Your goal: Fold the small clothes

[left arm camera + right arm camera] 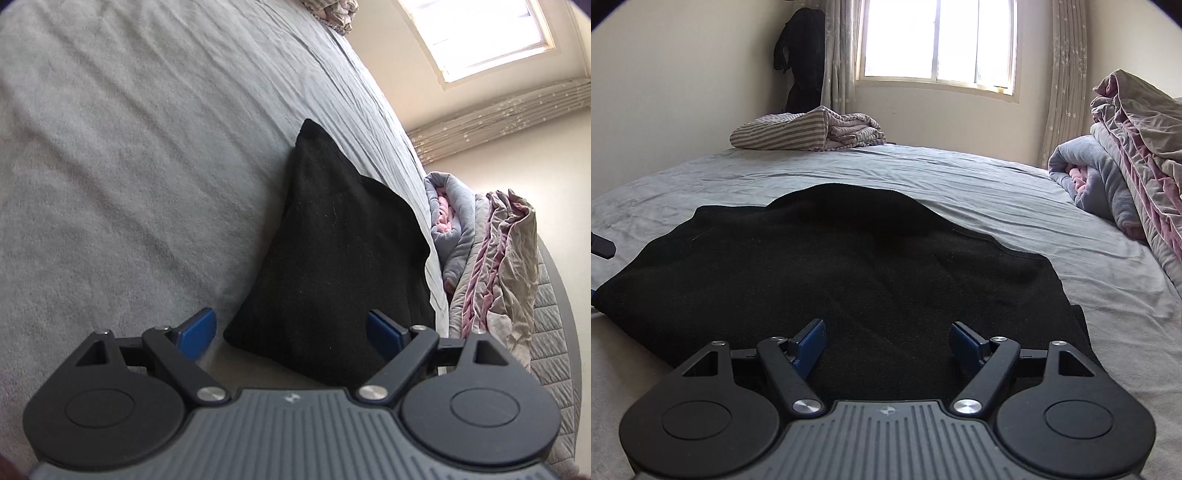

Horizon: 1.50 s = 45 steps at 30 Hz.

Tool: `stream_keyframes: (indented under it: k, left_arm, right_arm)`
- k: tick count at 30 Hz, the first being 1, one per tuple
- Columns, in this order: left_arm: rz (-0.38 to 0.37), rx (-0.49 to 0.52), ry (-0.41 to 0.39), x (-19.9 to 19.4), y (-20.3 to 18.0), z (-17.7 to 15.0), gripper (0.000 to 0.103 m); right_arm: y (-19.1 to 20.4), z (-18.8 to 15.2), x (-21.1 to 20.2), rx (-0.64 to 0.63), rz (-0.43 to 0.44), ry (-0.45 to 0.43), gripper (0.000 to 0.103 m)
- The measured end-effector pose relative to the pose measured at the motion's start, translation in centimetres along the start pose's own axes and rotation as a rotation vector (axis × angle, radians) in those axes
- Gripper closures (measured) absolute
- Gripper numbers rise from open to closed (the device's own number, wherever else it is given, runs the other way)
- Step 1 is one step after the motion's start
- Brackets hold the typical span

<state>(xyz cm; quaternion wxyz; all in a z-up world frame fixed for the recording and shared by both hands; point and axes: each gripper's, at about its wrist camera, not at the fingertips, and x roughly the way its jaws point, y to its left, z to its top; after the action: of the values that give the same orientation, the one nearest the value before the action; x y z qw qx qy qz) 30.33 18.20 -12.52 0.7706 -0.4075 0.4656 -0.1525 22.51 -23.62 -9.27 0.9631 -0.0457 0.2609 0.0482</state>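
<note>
A black garment (849, 266) lies spread on the grey sheet of a bed (1015, 206), its cloth dark, soft-looking and slightly fuzzy, with a stitched hem running along its far right edge. In the right wrist view it fills the middle of the picture: broad and mostly flat, with a rounded hump at the far side, a squared corner at the far left and another corner at the right. What kind of garment it is cannot be told. The left wrist view is rolled to one side and shows the same garment (332, 266) from its end, narrowing to a pointed corner far off and a blunt corner close to the camera.

The right tool (888, 343) hovers over the near part of the garment, its blue pads (812, 341) spread well apart with only cloth showing below them; whether they touch the fabric cannot be told. The left tool (291, 332) is likewise spread wide, its pads either side of the garment's near corner and not pressing on it.

At the far end of the bed sits a striped folded quilt (809, 129). Along the right side lies a bundle of grey and pink blankets (1108, 177). A bright window (938, 40) stands behind, with curtains (1067, 74) beside it and dark clothing (801, 59) hanging in the corner.
</note>
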Motion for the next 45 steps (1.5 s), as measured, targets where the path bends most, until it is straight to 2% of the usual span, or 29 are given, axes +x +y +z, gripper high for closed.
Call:
stream_keyframes:
  k: [3, 8, 13, 15, 17, 19, 20, 22, 25, 30, 33, 37, 40, 45]
  left_arm:
    - [-0.031, -0.037, -0.027, -0.1, 0.8, -0.8, 0.015]
    - [-0.063, -0.04, -0.075, 1.6, 0.2, -1.2, 0.015]
    - [-0.099, -0.08, -0.155, 2.7, -0.4, -1.3, 0.016]
    - [-0.111, -0.129, -0.198, 3.4, -0.3, -1.3, 0.024]
    - [-0.12, -0.169, -0.233, 4.1, -0.2, -1.6, 0.042]
    - [-0.126, -0.183, -0.263, 4.7, -0.2, -2.0, 0.055]
    - [-0.122, -0.187, -0.277, 4.7, 0.2, -2.1, 0.066]
    - [-0.103, -0.203, -0.306, 5.0, 0.5, -2.4, 0.081]
    - [-0.126, -0.229, -0.354, 4.8, 0.8, -2.9, 0.084]
    - [-0.096, -0.087, -0.45, 3.4, -2.6, -3.2, 0.087]
    - [-0.099, 0.014, -0.511, 2.8, -5.8, -3.5, 0.088]
    - [-0.076, 0.225, -0.582, 2.7, -11.5, -4.8, 0.088]
    - [-0.068, 0.355, -0.587, 3.7, -15.8, -6.0, 0.088]
    - [-0.081, 0.513, -0.538, 6.5, -22.0, -8.5, 0.088]
  right_arm:
    - [-0.3, 0.4, -0.4, -0.033, -0.012, -0.002, 0.025]
    - [-2.1, 0.2, -0.5, 0.037, -0.026, 0.011, 0.023]
    - [-1.6, 0.1, -0.2, 0.076, 0.005, 0.007, 0.023]
    - [-1.1, 0.0, 0.0, 0.08, 0.013, 0.006, 0.023]
    - [-0.6, -0.1, 0.0, 0.071, 0.02, 0.002, 0.023]
    - [-0.2, -0.1, 0.0, 0.058, 0.021, -0.003, 0.023]
    - [-0.1, -0.1, -0.1, 0.056, 0.022, -0.006, 0.023]
    - [-0.2, 0.0, -0.2, 0.059, 0.03, -0.01, 0.023]
    - [-0.5, 0.1, -0.2, 0.078, 0.042, -0.019, 0.024]
    - [-0.8, 0.1, 0.1, 0.098, 0.069, -0.019, 0.025]
    - [-0.8, -0.5, 1.4, 0.106, 0.083, 0.056, 0.025]
    - [-0.8, -0.8, 1.8, 0.107, 0.097, 0.09, 0.024]
    - [-0.8, -0.7, 1.7, 0.112, 0.102, 0.09, 0.023]
    - [-1.8, -0.4, 1.5, 0.15, 0.16, 0.088, 0.021]
